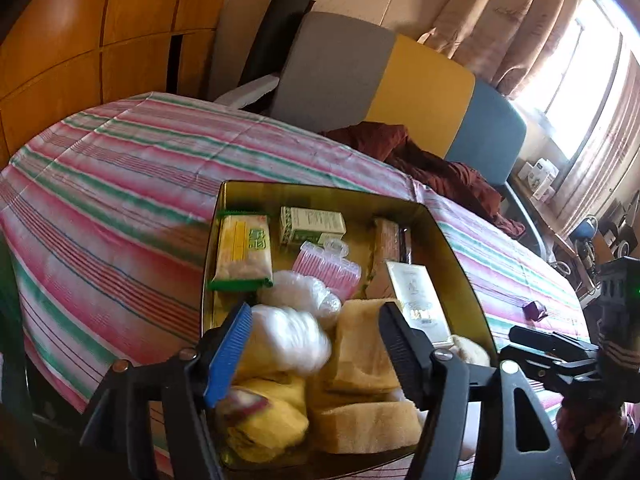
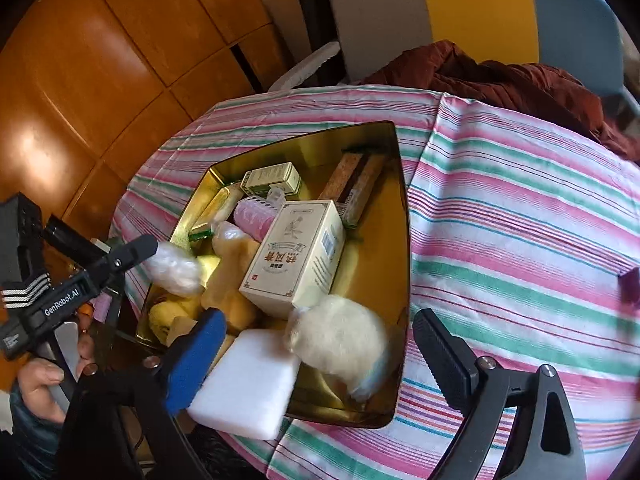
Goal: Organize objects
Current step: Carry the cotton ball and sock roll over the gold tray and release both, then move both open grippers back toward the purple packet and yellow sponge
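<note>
lettering first: the white "genrobot.ai" print runs along the body of your left gripper [image 2: 160, 252], seen from the right wrist view. chinese characters in red sit on the face of the cream carton [image 2: 296, 256], with a barcode on its side; the smaller print there is too fine to read. green characters mark the yellow snack packet [image 1: 243, 250], and the small green-and-white box [image 1: 312, 226] carries text too small to make out.

all of these lie in the gold tin [image 1: 460, 240] on the striped tablecloth [image 1: 120, 184], along with a pink ribbed plastic piece [image 1: 326, 272], tan sponges [image 1: 360, 348], yellow cloth [image 1: 268, 420] and a long brown patterned box [image 2: 352, 184] against the far wall.

your left gripper [image 1: 316, 344] stands with jaws apart over the tin; a blurred white bundle [image 1: 288, 344] lies between them, and whether it touches either pad is unclear. your right gripper [image 2: 320, 364] is also spread wide, with a white foam block [image 2: 244, 392] against the blue pad [image 2: 196, 360] and overhanging the tin's near rim, and a fluffy white ball [image 2: 340, 340], blurred, between the fingers. a small purple object [image 1: 535, 311] on the cloth is cut off in the right view.
</note>
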{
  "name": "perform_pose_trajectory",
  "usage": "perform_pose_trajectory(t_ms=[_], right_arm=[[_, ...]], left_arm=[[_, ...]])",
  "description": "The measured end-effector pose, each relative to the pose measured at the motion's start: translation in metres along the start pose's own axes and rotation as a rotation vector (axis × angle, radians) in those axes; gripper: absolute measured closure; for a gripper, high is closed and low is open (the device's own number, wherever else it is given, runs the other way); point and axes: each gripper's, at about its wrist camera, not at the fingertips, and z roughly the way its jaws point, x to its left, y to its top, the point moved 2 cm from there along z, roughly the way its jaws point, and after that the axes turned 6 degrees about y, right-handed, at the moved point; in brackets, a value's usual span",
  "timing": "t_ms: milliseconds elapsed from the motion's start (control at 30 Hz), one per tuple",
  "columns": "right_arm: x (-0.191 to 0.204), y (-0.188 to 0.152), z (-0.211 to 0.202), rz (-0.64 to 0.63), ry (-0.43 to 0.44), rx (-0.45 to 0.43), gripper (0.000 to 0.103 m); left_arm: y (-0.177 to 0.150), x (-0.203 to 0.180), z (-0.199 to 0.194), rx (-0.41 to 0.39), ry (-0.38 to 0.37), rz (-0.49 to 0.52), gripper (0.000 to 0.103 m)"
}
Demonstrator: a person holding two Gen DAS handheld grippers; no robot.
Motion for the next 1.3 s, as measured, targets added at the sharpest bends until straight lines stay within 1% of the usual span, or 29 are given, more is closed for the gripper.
perform_pose_trajectory(t_ms=[100,300,567,700,833,1067,1300], right_arm=[[-0.002,-0.003,-0.002,0.012,0.004,-0.003,0.008],[-0.002,-0.008,-0.011,0.028,-0.014,-0.037,0.006],[0.014,-0.012,-0.028,-0.032,-0.068,-0.098,0.001],[0.018,-0.014,-0.032,-0.052,-0.085,-0.112,0.0],[0.018,-0.016,-0.036,-0.055,-0.094,-0.121,0.0],[0.007,-0.02,-0.046,-0.029,-0.109,-0.14,0.0],[-0.022,-0.027,-0.064,0.027,-0.161,-0.162,0.0]], left_arm=[[-0.005,0.001,-0.002,0.005,0.012,-0.001,0.036],[-0.011,-0.007,-0.017,-0.026,0.048,0.03,0.036],[-0.014,-0.026,-0.033,-0.067,0.072,0.093,0.036],[-0.018,-0.036,-0.039,-0.085,0.084,0.132,0.036],[-0.02,-0.043,-0.042,-0.088,0.079,0.159,0.036],[-0.022,-0.056,-0.048,-0.092,0.064,0.196,0.036],[-0.023,-0.078,-0.054,-0.106,0.052,0.257,0.036]])
